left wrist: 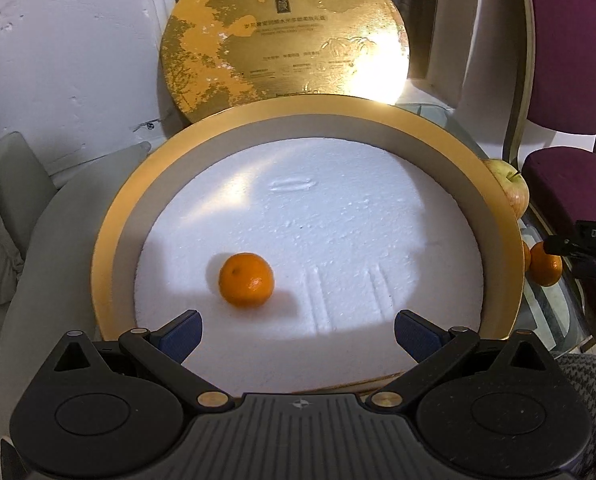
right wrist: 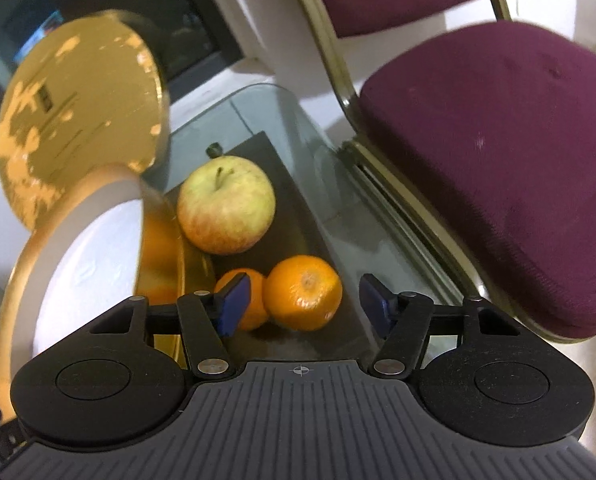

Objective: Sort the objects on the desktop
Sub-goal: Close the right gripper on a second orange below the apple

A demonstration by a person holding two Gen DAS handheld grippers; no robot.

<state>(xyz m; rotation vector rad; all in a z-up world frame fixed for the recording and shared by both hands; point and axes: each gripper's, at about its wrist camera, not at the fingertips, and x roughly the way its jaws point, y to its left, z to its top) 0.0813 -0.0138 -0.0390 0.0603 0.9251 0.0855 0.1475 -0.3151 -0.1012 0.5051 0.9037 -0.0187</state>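
Note:
A round gold box (left wrist: 110,240) lined with white foam holds one tangerine (left wrist: 246,279) left of its middle. My left gripper (left wrist: 298,332) hovers open over the box's near side, the tangerine just beyond its left finger. On the glass table right of the box lie an apple (right wrist: 226,204) and two oranges. The nearer orange (right wrist: 303,292) sits between the blue pads of my right gripper (right wrist: 304,304), which is open, with a gap showing at the right pad. The second orange (right wrist: 257,308) is partly hidden behind the left pad (right wrist: 234,304).
The gold round lid (left wrist: 282,40) leans upright behind the box against the wall. A maroon chair (right wrist: 498,160) stands close along the glass table's (right wrist: 282,120) right edge. A grey cushion (left wrist: 14,200) lies left of the box.

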